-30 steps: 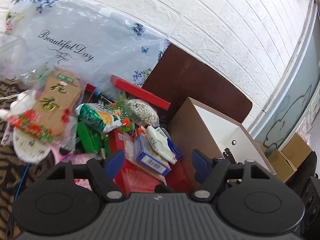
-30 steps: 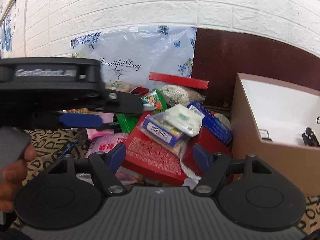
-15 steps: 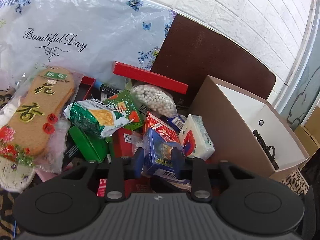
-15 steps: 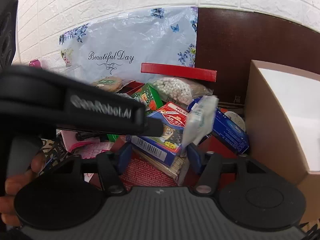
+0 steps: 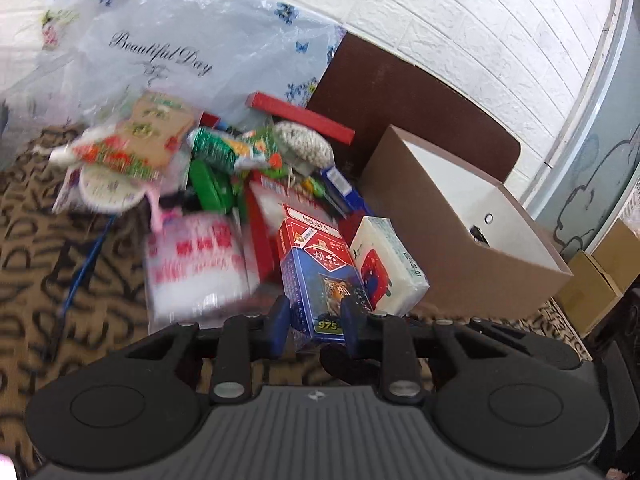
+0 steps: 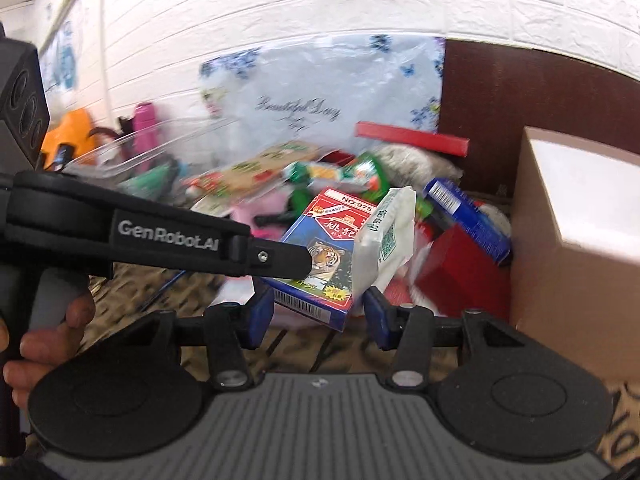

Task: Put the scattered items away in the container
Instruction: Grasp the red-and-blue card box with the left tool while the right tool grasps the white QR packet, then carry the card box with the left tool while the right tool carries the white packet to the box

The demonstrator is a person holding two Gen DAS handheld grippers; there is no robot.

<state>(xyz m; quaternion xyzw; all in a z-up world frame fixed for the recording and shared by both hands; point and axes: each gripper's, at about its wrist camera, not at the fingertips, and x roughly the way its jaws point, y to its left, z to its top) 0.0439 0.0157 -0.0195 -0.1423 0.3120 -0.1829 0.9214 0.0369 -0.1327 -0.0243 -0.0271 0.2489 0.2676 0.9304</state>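
Left gripper (image 5: 314,326) closed on the blue card box (image 5: 320,268), both blue pads pressed against its near end, box lifted clear of the patterned mat (image 5: 36,248). White tissue pack (image 5: 390,266) leaning against the box's right side, touching it. Right gripper (image 6: 318,316) half open, holding nothing, positioned just below the same blue card box. Brown cardboard container (image 5: 460,236) standing open to the right of the held box, near but apart from it. Behind, a blurred pile: green snack bag (image 5: 224,148), red box (image 5: 300,116), white printed pouch (image 5: 196,264).
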